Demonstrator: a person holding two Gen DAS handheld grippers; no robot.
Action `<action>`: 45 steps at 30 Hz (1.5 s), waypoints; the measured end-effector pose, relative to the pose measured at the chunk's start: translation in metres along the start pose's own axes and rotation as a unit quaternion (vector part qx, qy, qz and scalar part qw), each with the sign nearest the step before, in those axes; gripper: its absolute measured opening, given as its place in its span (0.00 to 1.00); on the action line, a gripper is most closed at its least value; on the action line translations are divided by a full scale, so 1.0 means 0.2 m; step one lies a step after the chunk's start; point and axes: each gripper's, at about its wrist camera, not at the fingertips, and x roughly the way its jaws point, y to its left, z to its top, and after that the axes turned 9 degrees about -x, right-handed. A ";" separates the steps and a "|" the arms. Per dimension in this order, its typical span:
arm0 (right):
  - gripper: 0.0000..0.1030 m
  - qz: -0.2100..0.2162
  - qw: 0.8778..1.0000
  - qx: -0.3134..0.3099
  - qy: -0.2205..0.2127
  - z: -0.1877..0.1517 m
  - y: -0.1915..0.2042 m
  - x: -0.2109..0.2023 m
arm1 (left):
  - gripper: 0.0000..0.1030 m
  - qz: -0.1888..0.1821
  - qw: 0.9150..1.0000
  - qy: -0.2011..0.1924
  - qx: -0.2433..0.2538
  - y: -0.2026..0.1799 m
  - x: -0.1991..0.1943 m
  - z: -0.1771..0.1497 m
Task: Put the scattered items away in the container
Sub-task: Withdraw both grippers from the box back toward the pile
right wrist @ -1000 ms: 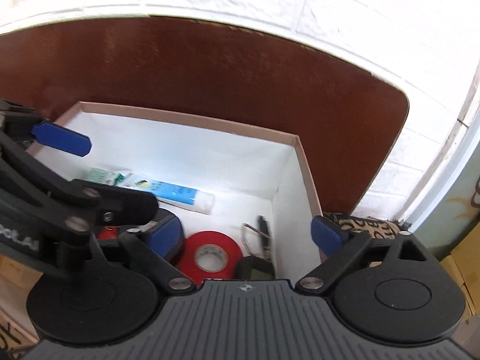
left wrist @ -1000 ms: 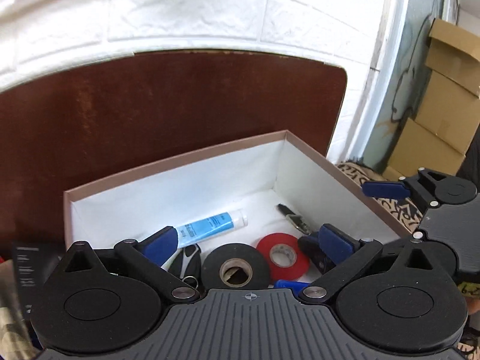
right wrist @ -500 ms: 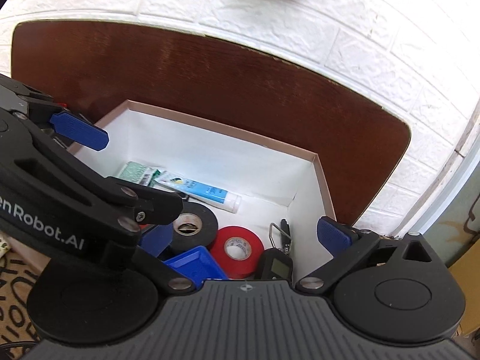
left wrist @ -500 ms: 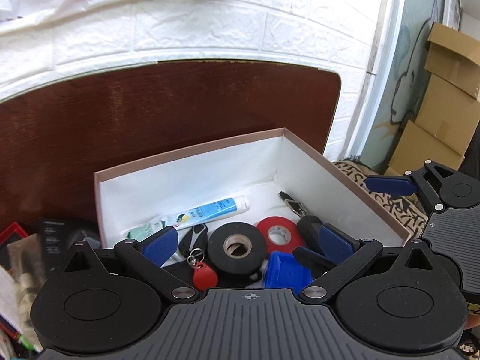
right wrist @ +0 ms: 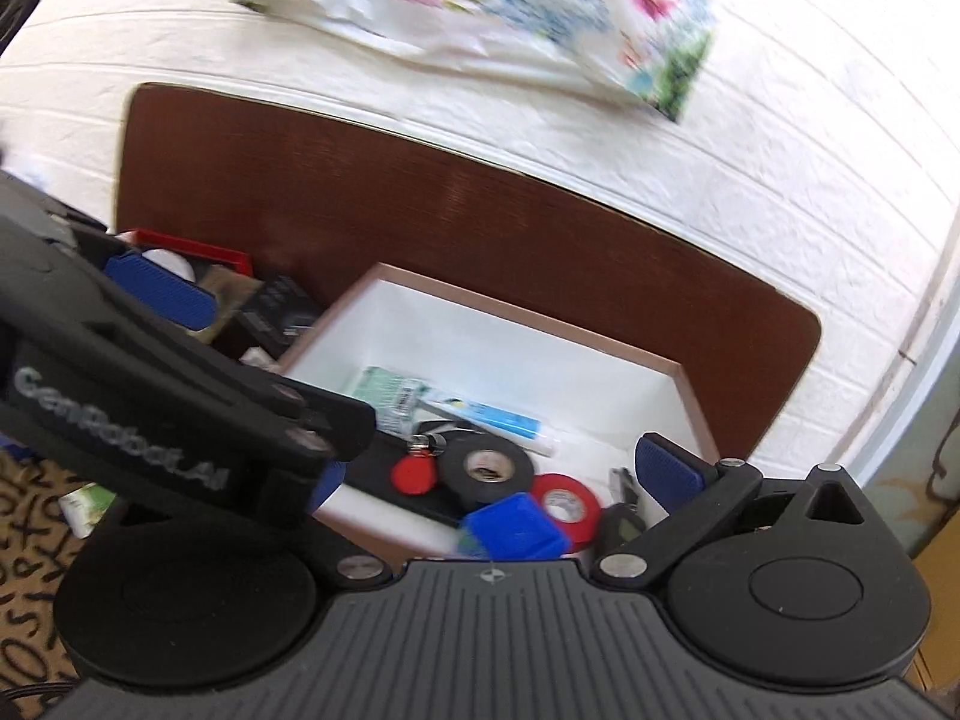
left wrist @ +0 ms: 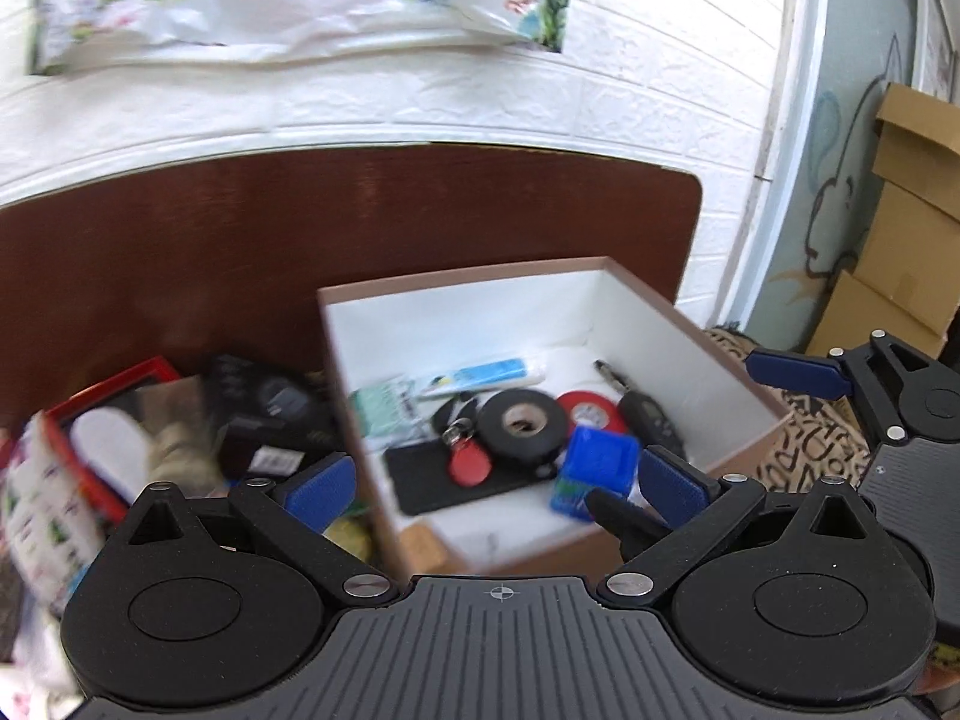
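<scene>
A white-lined box with a brown rim [left wrist: 468, 279] [right wrist: 528, 315] holds a black tape roll [left wrist: 525, 426] [right wrist: 485, 467], a red tape roll [left wrist: 591, 411] [right wrist: 567, 510], a blue box [left wrist: 597, 471] [right wrist: 516, 528], a red key fob [left wrist: 469, 462] [right wrist: 413, 475], a blue-white tube [left wrist: 492, 372] [right wrist: 510, 423], a black card [left wrist: 426, 477] and a car key [left wrist: 651, 420]. My left gripper [left wrist: 495, 489] is open and empty, above the box's near side. My right gripper [right wrist: 498, 468] is open and empty, to its right.
Left of the box lies clutter: a red-framed picture [left wrist: 102, 420] [right wrist: 192, 252], a black packet [left wrist: 270, 408] [right wrist: 282, 312] and printed papers [left wrist: 42, 516]. A dark wooden headboard [left wrist: 300, 222] and white brick wall stand behind. Cardboard boxes [left wrist: 906, 210] stack at the right.
Both grippers have pulled back and up from the box, and the view has swung left. More of the box's contents and the clutter at its left now show.
</scene>
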 end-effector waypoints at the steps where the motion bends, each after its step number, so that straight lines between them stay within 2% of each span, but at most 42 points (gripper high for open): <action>1: 1.00 0.002 1.000 -0.002 -0.005 -0.01 0.04 -0.03 | 1.00 0.007 1.000 -0.003 -0.001 0.01 -0.03 -0.03; 4: 1.00 0.016 1.000 0.005 -0.017 -0.03 0.13 -0.09 | 1.00 0.024 1.000 -0.011 -0.010 0.06 -0.13 -0.11; 8: 1.00 0.049 0.998 0.045 -0.023 -0.06 0.23 -0.15 | 1.00 0.033 0.999 -0.001 -0.037 0.16 -0.22 -0.21; 17: 1.00 0.120 0.987 0.110 -0.005 -0.11 0.49 -0.19 | 1.00 0.075 0.995 0.027 -0.059 0.34 -0.33 -0.40; 24: 1.00 0.164 0.981 0.100 0.010 -0.11 0.70 -0.20 | 1.00 0.100 0.989 0.056 -0.090 0.48 -0.38 -0.53; 40: 1.00 0.206 0.975 0.080 0.031 -0.07 0.92 -0.22 | 1.00 0.114 0.982 0.060 -0.141 0.68 -0.49 -0.67; 45: 1.00 0.224 0.972 0.070 0.031 -0.06 0.98 -0.19 | 1.00 0.127 0.976 0.064 -0.165 0.79 -0.51 -0.71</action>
